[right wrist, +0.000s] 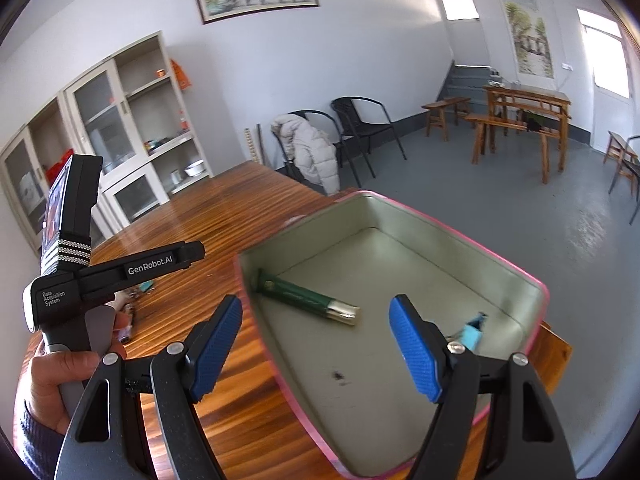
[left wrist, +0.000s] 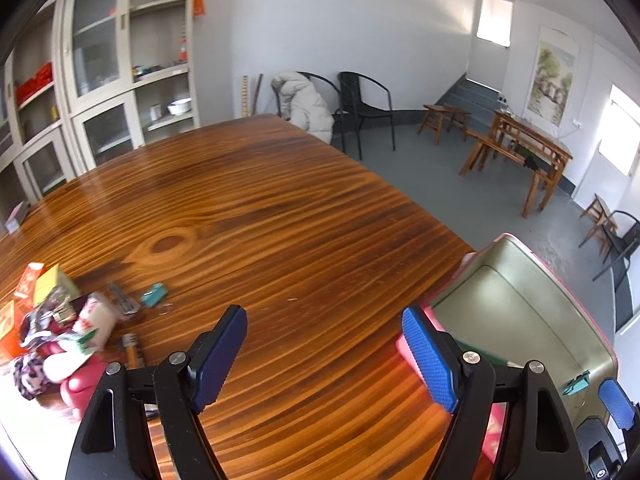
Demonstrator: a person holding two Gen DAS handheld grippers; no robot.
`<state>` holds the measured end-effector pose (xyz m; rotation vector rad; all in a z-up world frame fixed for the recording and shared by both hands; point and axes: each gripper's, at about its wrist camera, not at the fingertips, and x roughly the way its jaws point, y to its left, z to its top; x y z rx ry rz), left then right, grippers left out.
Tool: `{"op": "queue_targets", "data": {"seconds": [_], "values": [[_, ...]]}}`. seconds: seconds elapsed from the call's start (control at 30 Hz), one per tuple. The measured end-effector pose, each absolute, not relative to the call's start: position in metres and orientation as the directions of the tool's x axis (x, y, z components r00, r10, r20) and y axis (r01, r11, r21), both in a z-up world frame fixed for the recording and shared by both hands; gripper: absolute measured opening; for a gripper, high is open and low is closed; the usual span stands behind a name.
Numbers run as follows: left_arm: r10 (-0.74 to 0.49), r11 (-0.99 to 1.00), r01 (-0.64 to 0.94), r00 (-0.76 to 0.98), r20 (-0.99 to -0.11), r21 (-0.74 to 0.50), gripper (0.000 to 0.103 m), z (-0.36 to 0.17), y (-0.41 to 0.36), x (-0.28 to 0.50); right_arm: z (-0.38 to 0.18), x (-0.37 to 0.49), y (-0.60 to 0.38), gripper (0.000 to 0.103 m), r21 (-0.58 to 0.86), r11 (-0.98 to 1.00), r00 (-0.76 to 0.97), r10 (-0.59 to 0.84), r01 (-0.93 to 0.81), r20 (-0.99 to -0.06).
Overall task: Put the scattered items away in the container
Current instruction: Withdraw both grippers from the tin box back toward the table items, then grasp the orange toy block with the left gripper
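A pink-rimmed metal tin stands open at the table's right edge; it also shows in the left wrist view. Inside lie a green lighter and a small teal clip. My right gripper is open and empty, hovering over the tin's near side. My left gripper is open and empty above bare table, left of the tin. Scattered items sit at the far left: a teal clip, a metal tool, a white packet and small boxes.
The wooden table stretches back toward a cabinet. A pink pouch and patterned cloth lie at the left front. The left gripper's body and my hand show in the right wrist view. Black chairs stand beyond the table.
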<state>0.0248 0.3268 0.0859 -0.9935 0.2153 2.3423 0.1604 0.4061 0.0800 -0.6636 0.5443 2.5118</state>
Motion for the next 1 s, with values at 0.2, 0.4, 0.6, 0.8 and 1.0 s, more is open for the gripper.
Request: {"op": "queue_targets", "data": {"seconds": [0.2, 0.4, 0.6, 0.8, 1.0], "values": [[0.389, -0.871, -0.488, -0.607, -0.693, -0.062, 0.082, 0.092, 0.263, 0.014, 0.084, 0.129, 0.368, 0.08, 0.24, -0.87, -0.804, 0.25, -0.431, -0.539], [0.297, -0.924, -0.38, -0.666, -0.685, -0.031, 0.082, 0.094, 0.178, 0.001, 0.078, 0.091, 0.328, 0.08, 0.248, -0.916, -0.813, 0.126, -0.316, -0.568], [0.178, -0.975, -0.219, -0.725, -0.665, -0.023, 0.102, 0.089, 0.092, -0.015, 0.069, 0.059, 0.284, 0.08, 0.24, -0.942, -0.804, 0.048, -0.234, -0.593], [0.132, -0.99, -0.134, -0.723, -0.679, -0.05, 0.102, 0.079, 0.037, -0.031, 0.062, 0.021, 0.253, 0.08, 0.223, -0.955, -0.79, 0.019, -0.196, -0.613], [0.108, -0.994, -0.084, -0.691, -0.715, -0.068, 0.102, 0.058, 0.01, -0.052, 0.057, -0.016, 0.242, 0.08, 0.171, -0.965, -0.767, 0.045, -0.199, -0.641]]}}
